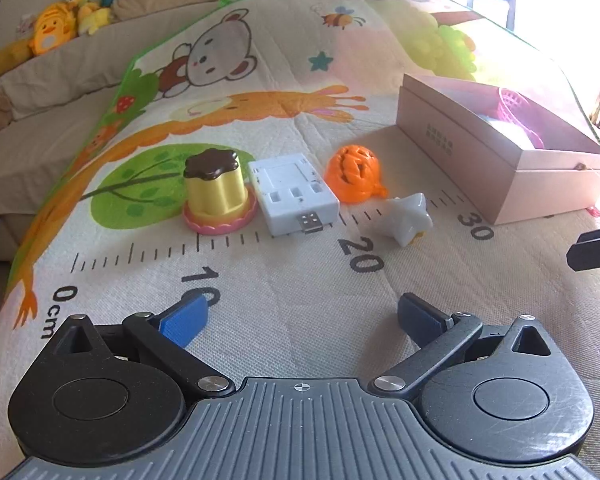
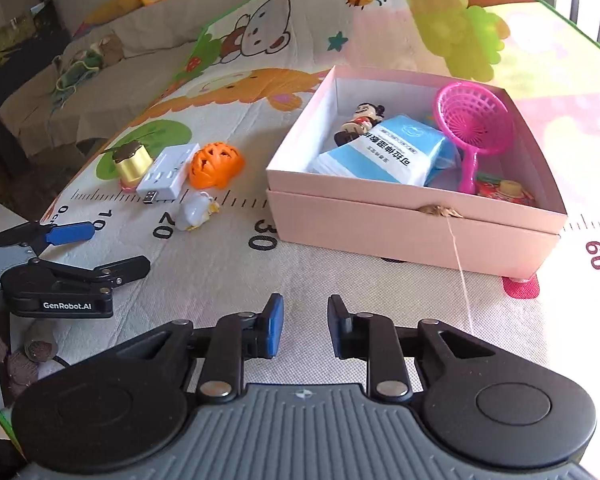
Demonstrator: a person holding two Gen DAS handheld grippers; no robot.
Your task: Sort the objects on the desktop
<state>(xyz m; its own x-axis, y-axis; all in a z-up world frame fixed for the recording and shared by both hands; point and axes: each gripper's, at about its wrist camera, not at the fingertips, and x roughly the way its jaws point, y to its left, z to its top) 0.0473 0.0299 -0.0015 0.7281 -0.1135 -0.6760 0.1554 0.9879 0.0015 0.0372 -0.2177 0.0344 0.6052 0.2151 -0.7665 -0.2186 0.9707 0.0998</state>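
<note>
On the cartoon play mat, a yellow pudding toy (image 1: 216, 188), a white USB hub (image 1: 294, 196), an orange helmet toy (image 1: 354, 178) and a small white duck (image 1: 408, 218) lie in a row along the printed ruler. My left gripper (image 1: 302, 308) hovers in front of them, open wide and empty. An open pink box (image 2: 400, 236) holds a figurine (image 2: 358, 122), a blue wipes pack (image 2: 384, 152) and a pink net scoop (image 2: 474, 122). In front of the box, my right gripper (image 2: 305, 308) shows a narrow gap between its pads, with nothing between them.
A grey sofa with plush toys (image 1: 52, 32) runs along the far left, beyond the mat's green edge (image 1: 112, 112). A pink object (image 2: 520, 286) pokes out from under the box's front corner. A thin thread (image 2: 462, 280) hangs from the box front.
</note>
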